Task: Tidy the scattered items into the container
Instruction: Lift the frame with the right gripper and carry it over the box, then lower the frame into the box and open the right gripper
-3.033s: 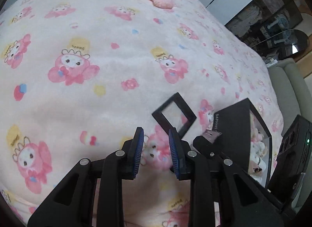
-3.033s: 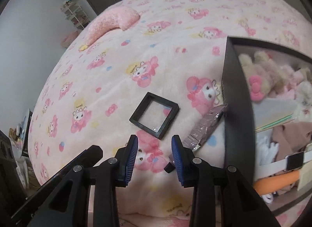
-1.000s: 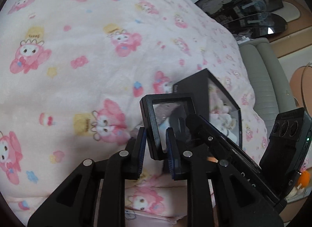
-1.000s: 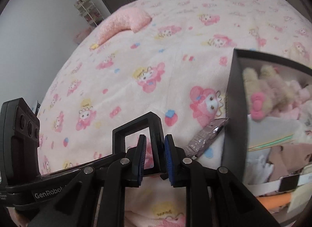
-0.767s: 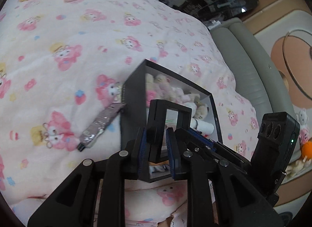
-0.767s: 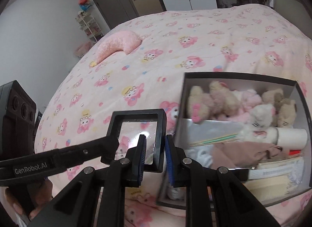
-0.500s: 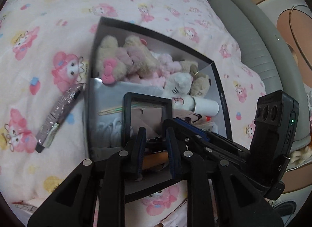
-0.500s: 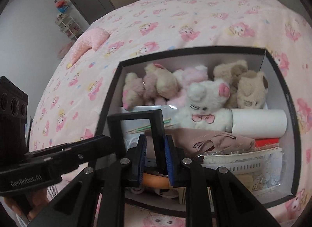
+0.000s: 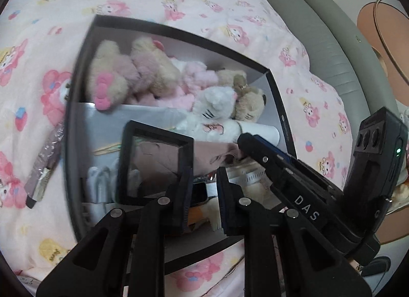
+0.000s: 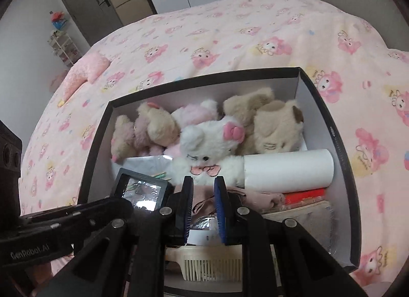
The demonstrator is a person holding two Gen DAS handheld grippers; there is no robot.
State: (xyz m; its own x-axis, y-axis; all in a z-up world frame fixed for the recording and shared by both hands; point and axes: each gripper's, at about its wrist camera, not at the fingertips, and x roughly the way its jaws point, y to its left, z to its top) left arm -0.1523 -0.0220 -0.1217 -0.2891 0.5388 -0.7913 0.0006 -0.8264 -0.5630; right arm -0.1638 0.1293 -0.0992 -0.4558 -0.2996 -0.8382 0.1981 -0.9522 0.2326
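Your left gripper and right gripper hover over black box, jaws closing, gripping nothing; black frame free beside left jaw.

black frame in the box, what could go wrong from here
The frame sits tilted in the crowded box, right against one finger of the left tool, so pulling back could drag it out again. The tool could also dent its thin clear window.
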